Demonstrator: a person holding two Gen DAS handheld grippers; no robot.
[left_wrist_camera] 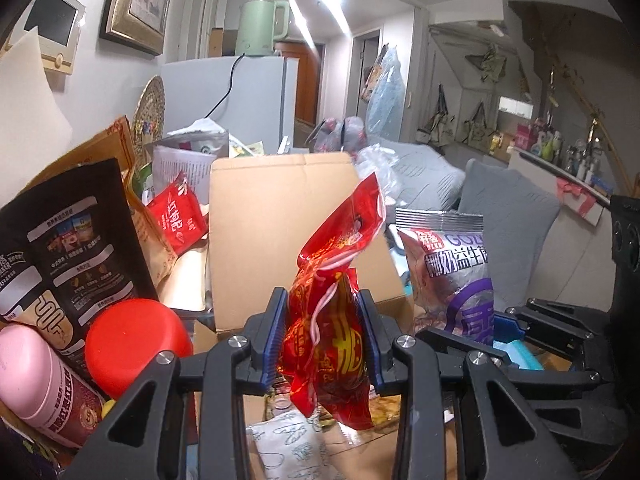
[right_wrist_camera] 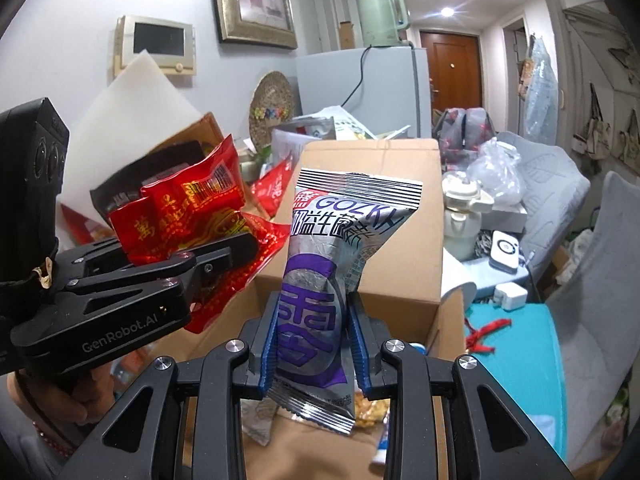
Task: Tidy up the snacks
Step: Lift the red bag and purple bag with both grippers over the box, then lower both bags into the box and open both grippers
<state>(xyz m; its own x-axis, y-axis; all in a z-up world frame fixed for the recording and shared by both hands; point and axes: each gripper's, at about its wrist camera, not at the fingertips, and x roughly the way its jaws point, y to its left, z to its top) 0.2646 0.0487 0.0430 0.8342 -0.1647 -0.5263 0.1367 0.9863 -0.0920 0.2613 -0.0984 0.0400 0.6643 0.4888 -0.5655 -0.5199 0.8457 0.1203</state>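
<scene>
Holding one packet apiece above the open cardboard box (left_wrist_camera: 280,216), the left tongs (left_wrist_camera: 324,336) pinch a crinkled red foil snack bag (left_wrist_camera: 332,320) and the right tongs (right_wrist_camera: 310,336) pinch a silver-and-purple foil snack pouch (right_wrist_camera: 320,272). Each packet stands with its long axis upright between the ribbed blue pads (right_wrist_camera: 267,344), just beside the other, the box cavity lying directly below and ahead. Both films look thin, glossy and easily crushed; the box is matte corrugated board.
</scene>
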